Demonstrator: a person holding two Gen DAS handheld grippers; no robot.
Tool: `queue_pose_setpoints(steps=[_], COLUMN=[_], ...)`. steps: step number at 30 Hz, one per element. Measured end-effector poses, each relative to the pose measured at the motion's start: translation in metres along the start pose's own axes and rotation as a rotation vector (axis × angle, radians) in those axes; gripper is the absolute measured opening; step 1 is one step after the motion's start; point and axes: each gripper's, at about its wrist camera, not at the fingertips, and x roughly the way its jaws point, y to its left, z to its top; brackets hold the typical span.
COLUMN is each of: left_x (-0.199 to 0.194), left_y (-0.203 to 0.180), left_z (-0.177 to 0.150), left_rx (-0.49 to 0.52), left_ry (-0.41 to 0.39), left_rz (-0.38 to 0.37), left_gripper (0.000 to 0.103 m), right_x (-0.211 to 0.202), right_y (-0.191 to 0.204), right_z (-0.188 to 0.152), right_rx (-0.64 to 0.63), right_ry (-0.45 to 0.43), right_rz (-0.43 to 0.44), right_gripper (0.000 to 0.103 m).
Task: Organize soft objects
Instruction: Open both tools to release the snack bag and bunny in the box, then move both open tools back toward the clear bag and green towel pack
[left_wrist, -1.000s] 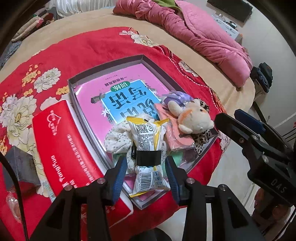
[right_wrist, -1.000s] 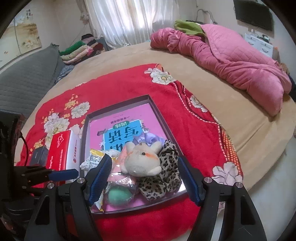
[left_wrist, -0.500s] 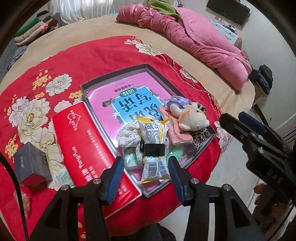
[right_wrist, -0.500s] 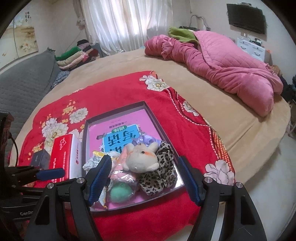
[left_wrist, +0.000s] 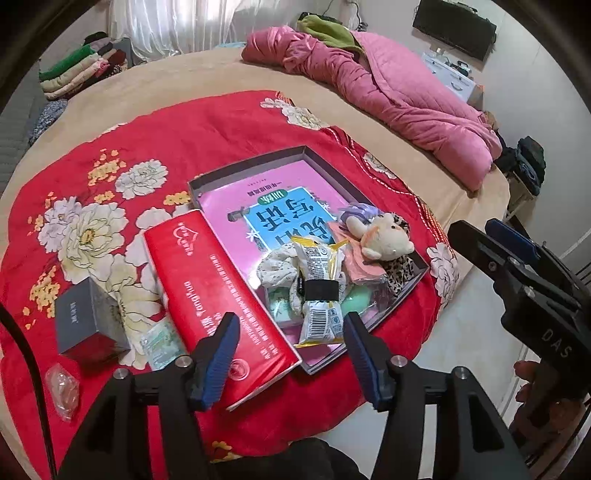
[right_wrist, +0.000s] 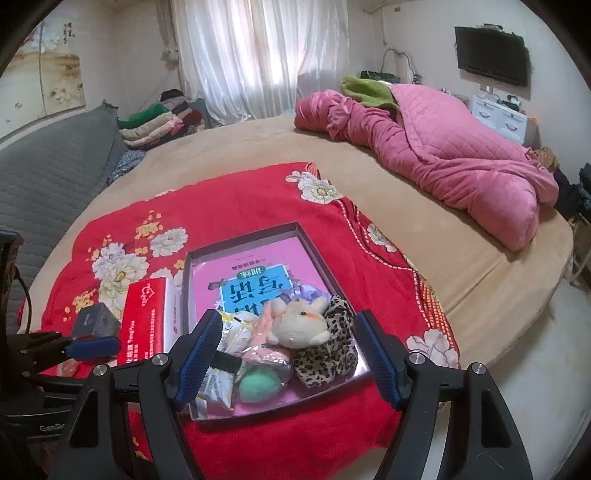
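The snack packet is lying in the near end of the grey tray, its long axis running from the near rim up toward the pink book that lines the tray floor, a black band crossing its middle; the yellow-edged top is pointing toward the book, the barcode end is reaching the near rim. Just right of the packet the plush toy is sitting on a leopard-print cloth; a white floral cloth is bunched at the packet's left, and a green round thing is showing beside its lower half. Outside the tray's left wall the long red box is lying parallel to the tray; farther left a small dark box is standing on the red floral blanket. The left gripper is hanging above the tray's near rim, angled steeply down, its jaws opening with nothing between the pads; the right gripper is hovering over the tray's near right corner, jaws spread wide and empty, framing the plush toy from above.
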Motion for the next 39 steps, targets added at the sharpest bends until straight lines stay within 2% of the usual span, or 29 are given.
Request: queue_pose_setpoints(steps=[16, 27, 33, 39], left_x=[-0.036, -0.058, -0.072, -0.09], left_y=[0.029, 0.058, 0.091, 0.149], left_z=[-0.025, -0.045, -0.06, -0.085], left_rx=[-0.04, -0.089, -0.152, -0.254], left_ry=[-0.049, -0.069, -0.083, -0.103], left_rz=[0.033, 0.049, 0.062, 0.14], left_gripper=[0.062, 0.062, 0.062, 0.063], right_x=[-0.027, -0.038, -0.04, -0.034], right_y=[0.035, 0.081, 0.108, 0.153], right_z=[0.0, -0.002, -0.004, -0.013], right_rx=[-0.057, -0.137, -0.185, -0.284], right_ry=[-0.046, -0.061, -0.055, -0.031], right_rz=[0.019, 0.066, 0.103, 0.155], right_gripper=[0.076, 0.076, 0.076, 0.076])
